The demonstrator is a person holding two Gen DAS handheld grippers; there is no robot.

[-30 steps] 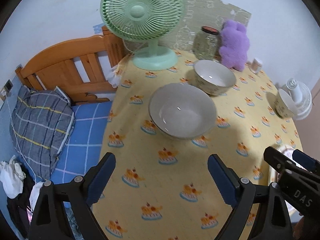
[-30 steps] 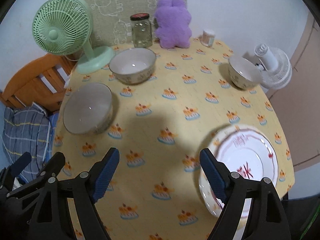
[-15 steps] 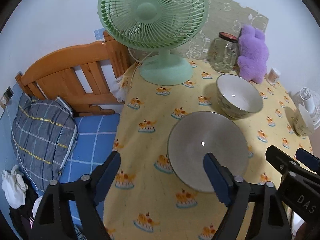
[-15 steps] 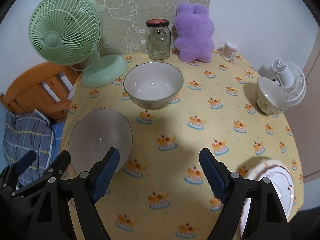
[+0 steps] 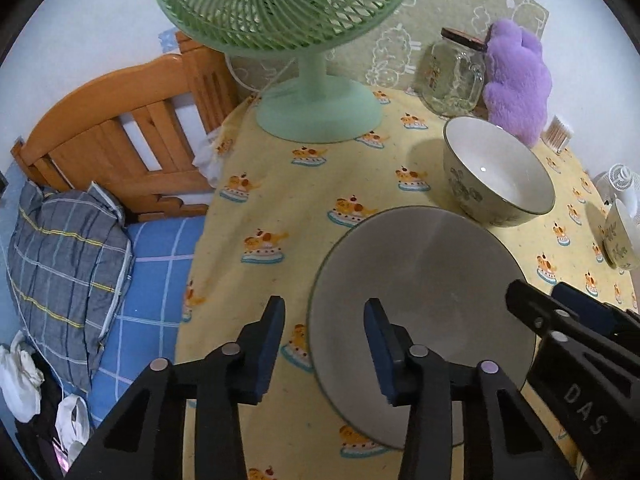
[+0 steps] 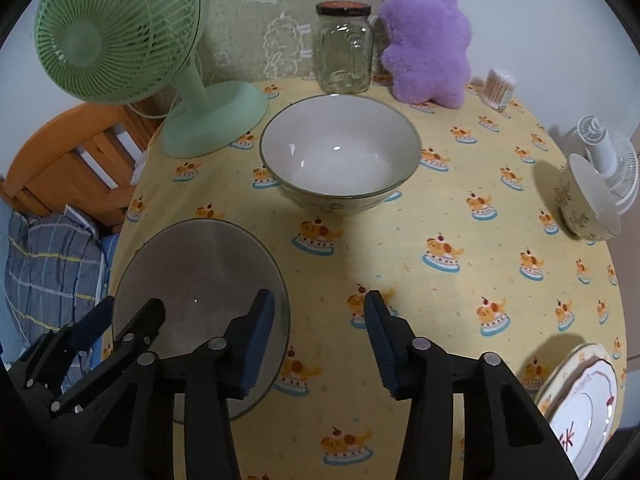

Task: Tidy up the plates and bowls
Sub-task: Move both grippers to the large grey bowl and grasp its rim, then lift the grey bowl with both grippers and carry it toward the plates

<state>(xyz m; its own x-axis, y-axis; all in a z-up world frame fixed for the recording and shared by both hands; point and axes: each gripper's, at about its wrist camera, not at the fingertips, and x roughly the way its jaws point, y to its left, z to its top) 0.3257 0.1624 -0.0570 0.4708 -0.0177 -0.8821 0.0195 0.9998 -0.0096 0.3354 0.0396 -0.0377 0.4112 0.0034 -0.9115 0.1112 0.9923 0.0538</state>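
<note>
Both claws (image 5: 324, 336) (image 6: 320, 336) closed in, straddling grey bowl's (image 5: 420, 300) rim.

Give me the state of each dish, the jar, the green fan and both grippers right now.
left gripper: jaws closing, straddling the grey bowl's left rim, pads not yet on it
right gripper: jaws closing, straddling its right rim
grey bowl: upright, empty
large patterned bowl: upright, empty
small patterned bowl: upright
plate: flat at the table edge
jar: lidded, empty
green fan: upright

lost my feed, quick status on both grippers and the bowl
Left gripper and right gripper closing, each straddling opposite rims of grey bowl. Not gripped yet. Nothing in the way.
</note>
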